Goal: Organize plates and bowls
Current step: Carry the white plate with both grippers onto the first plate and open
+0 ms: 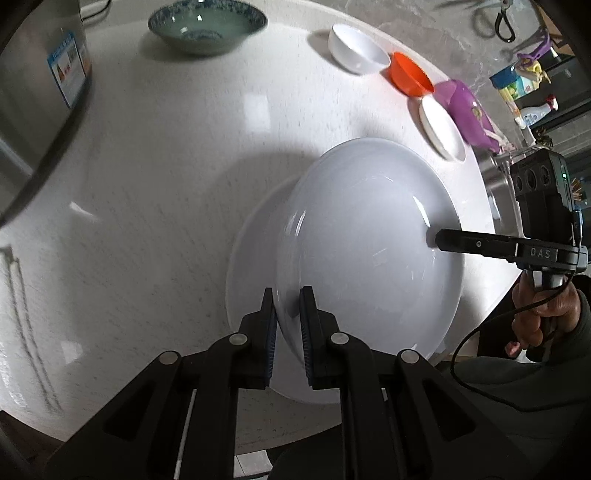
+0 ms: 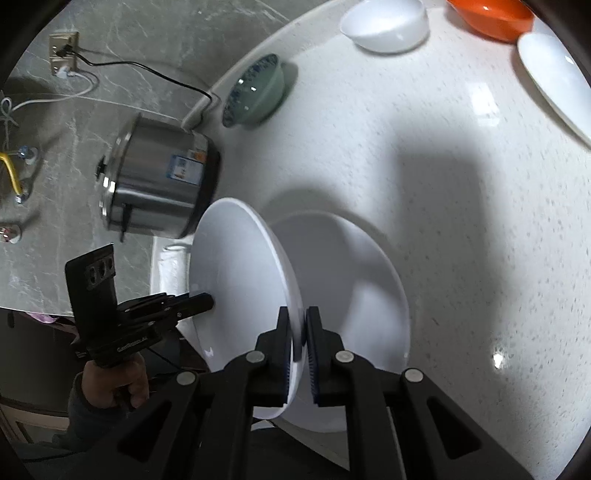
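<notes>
A: White plate [image 1: 369, 240] — who has it?
B: Both. The left tool [image 1: 287, 295] pinches its near rim, and the right tool [image 2: 298, 314] is clamped on the opposite edge.
A: Where is it?
B: Tilted, just above a second white plate [image 2: 362, 295] lying on the speckled bench [image 1: 184, 147]. A teal patterned bowl [image 1: 207, 26], white bowl [image 1: 356, 48] and orange bowl [image 1: 410, 74] sit well apart.
</notes>
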Tool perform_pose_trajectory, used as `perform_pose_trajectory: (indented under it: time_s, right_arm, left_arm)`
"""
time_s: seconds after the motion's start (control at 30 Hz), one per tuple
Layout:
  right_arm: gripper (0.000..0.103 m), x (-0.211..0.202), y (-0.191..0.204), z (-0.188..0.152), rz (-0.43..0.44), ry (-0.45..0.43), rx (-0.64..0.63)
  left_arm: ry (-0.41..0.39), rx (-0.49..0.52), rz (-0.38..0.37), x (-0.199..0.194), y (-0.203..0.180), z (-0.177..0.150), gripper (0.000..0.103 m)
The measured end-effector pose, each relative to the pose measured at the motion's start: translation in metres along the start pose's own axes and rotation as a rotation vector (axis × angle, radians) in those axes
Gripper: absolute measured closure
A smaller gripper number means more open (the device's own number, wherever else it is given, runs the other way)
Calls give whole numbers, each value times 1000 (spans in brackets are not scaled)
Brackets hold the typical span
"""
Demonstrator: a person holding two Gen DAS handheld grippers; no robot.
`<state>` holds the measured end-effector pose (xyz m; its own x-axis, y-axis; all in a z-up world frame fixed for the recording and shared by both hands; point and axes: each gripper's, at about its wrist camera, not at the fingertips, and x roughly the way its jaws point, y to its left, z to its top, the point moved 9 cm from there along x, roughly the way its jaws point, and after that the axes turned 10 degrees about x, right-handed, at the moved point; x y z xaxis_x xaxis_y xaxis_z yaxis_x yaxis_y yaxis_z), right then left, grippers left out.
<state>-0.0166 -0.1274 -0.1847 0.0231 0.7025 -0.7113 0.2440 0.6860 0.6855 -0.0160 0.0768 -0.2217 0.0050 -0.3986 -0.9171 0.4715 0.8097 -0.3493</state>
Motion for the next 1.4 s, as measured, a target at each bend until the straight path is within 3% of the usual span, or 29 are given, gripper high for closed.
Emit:
perform_pose_trajectory:
  time_s: [0.2,0.63,1.13,1.3,1.37,1.4]
  right_arm:
    - [93,16,-18,-4,-54,-2,13]
    - [93,33,-35,-5,-104,-11,-8]
    - [89,30,-22,-14,-299,-88,-205]
    - [79,30,-17,-15,-347,-121,-228]
    - [73,30,-16,-16,-363,-132,-234]
    - [70,31,-15,-16,-367,-140,-239]
  left_arm:
    - [19,25,16,21,1,-16,93]
    - [42,76,97,53,-6,-16,90]
    - [5,123,172,50,-15,-21,86]
    - [-11,181,213,47,-20,-21,72]
    - [-25,206,212,46,-25,-18,46]
    - [-29,214,209,46,-27,-18,42]
